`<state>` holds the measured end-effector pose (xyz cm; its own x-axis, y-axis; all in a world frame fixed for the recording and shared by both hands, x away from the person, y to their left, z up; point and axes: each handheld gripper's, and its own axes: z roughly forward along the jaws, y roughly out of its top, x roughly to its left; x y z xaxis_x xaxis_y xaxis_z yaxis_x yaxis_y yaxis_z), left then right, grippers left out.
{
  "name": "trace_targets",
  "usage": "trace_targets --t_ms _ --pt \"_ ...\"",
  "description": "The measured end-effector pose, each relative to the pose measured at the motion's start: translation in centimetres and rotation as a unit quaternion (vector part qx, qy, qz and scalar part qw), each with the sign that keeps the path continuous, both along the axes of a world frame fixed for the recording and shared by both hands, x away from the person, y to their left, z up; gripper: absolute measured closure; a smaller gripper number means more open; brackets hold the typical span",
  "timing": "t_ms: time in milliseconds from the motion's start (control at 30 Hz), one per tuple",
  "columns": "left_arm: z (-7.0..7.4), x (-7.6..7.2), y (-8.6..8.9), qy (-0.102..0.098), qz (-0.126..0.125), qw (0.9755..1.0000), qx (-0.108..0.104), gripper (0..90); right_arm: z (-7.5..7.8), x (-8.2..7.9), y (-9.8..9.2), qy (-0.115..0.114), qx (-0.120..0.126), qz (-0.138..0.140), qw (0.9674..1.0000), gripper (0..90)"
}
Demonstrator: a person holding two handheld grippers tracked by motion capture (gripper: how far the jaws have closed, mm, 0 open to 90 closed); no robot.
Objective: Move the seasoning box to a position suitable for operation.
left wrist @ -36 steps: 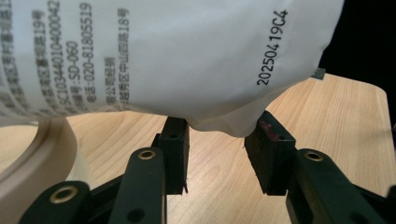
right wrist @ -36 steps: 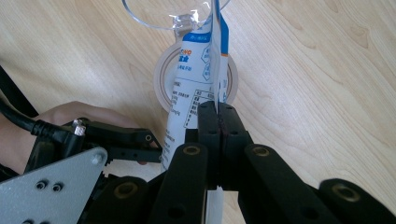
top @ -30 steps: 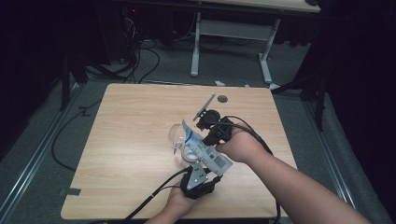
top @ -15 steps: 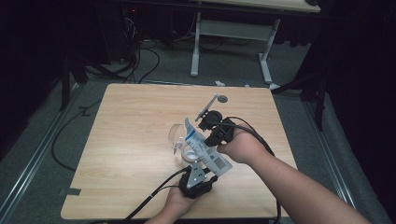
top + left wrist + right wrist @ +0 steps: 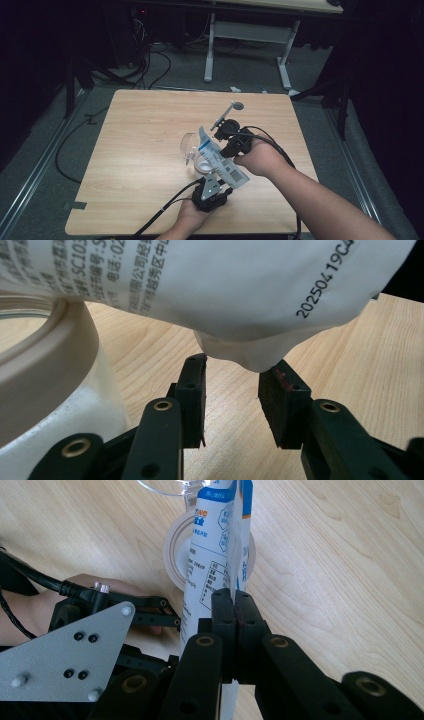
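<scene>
White packet (image 5: pixel 220 161) hangs over a jar (image 5: pixel 201 165) near the table's (image 5: pixel 140 150) near edge. My right tongs (image 5: pixel 234 602) pinch it tight; my left tongs (image 5: pixel 232 375) gape beneath its corner, gripping nothing.

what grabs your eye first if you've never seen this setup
A white printed pouch held up over the middle of the wooden table, pinched by the right tongs shut on its edge. Below it, the left tongs stand open at the pouch's bottom corner. A round cream-rimmed jar sits under the pouch, its clear lid alongside.
</scene>
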<state>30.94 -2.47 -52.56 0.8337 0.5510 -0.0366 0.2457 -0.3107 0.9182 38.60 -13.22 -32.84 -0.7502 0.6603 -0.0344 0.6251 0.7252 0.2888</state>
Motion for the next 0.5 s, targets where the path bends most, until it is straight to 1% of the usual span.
trace_targets --t_ms 267,500 --pt "-0.03 0.00 0.16 0.003 -0.005 1.0000 0.000 60.4 0.21 0.11 0.01 -0.002 0.007 -0.002 1.0000 90.0" --pt "0.09 -0.30 0.42 0.000 -0.008 1.0000 -0.005 58.2 0.38 0.07 0.02 -0.003 0.005 -0.002 1.0000 89.9"
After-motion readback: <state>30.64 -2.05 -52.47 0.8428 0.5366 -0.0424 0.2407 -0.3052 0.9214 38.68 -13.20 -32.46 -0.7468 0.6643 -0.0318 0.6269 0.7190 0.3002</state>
